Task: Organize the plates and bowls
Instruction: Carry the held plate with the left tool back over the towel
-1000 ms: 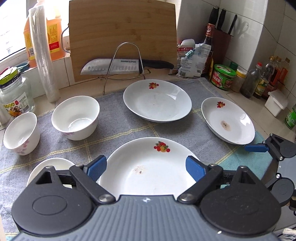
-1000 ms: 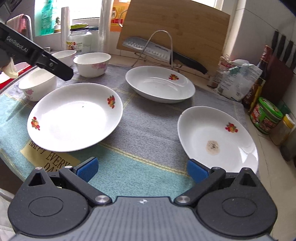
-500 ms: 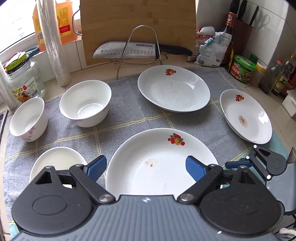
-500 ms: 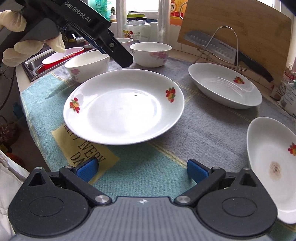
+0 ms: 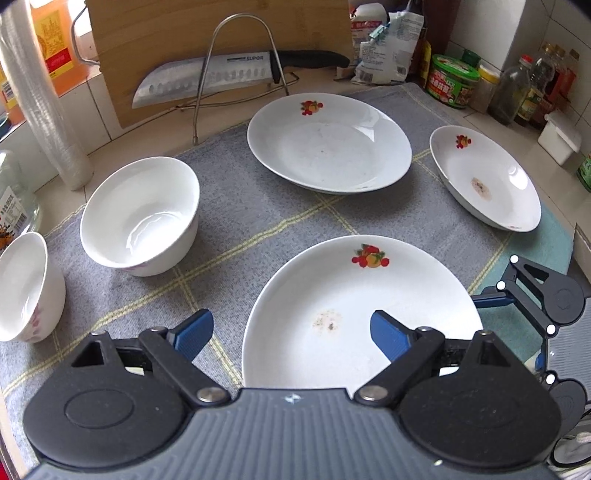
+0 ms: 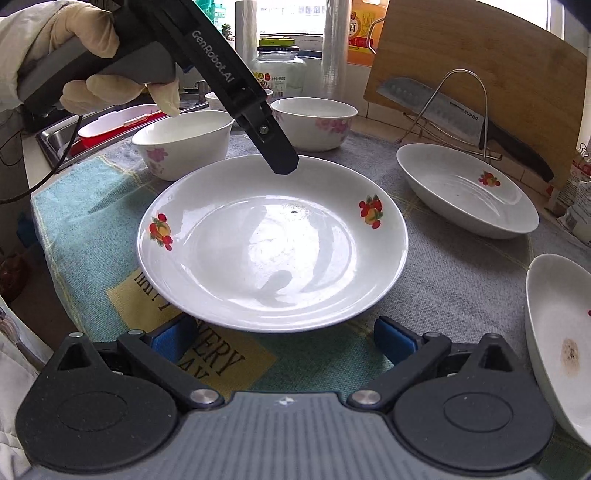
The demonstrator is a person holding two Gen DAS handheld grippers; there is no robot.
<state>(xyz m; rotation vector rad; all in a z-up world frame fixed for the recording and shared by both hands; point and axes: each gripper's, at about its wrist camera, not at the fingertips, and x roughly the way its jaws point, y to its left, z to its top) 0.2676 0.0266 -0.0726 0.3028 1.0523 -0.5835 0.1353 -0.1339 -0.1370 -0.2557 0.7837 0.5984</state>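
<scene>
While I hover over the cloth, this is how things lie:
Left tongs [image 5: 291, 332]: jaws closing, apart, nothing pressed between them; the near plate's left rim lies under the gap between my blue pads
Right tongs [image 6: 284, 338]: jaws wide, empty, low over the cloth, just short of the near plate's edge
Near plate [image 6: 273, 243]: flat on the cloth, white, fruit prints on its rim, a small brown smear near its middle in my left view; it sits between both my tongs
Far plate [image 5: 328, 142]: deep, white, on the grey cloth beyond the near plate, in front of the wire stand
Right plate [image 5: 484, 177]: smaller, a brown stain in its well, at the cloth's right edge, apart from the other two
Bowl [image 5: 140, 216]: upright, empty, left of the far plate
Second bowl [image 5: 26, 288]: upright, at the left edge, just beside the first; both carry pink flowers on the outside
Cloth [image 5: 258, 221]: grey with pale yellow lines, teal toward me, spread on the counter [image 5: 517, 136]
Knife [image 5: 221, 74]: lying across the wire stand [image 5: 236, 62], against a leaning board [image 5: 207, 26]
My left hand [image 6: 85, 48]: gloved, wrapped round the left handle
Behind: jars, bottles and a bag along the tiled wall
</scene>
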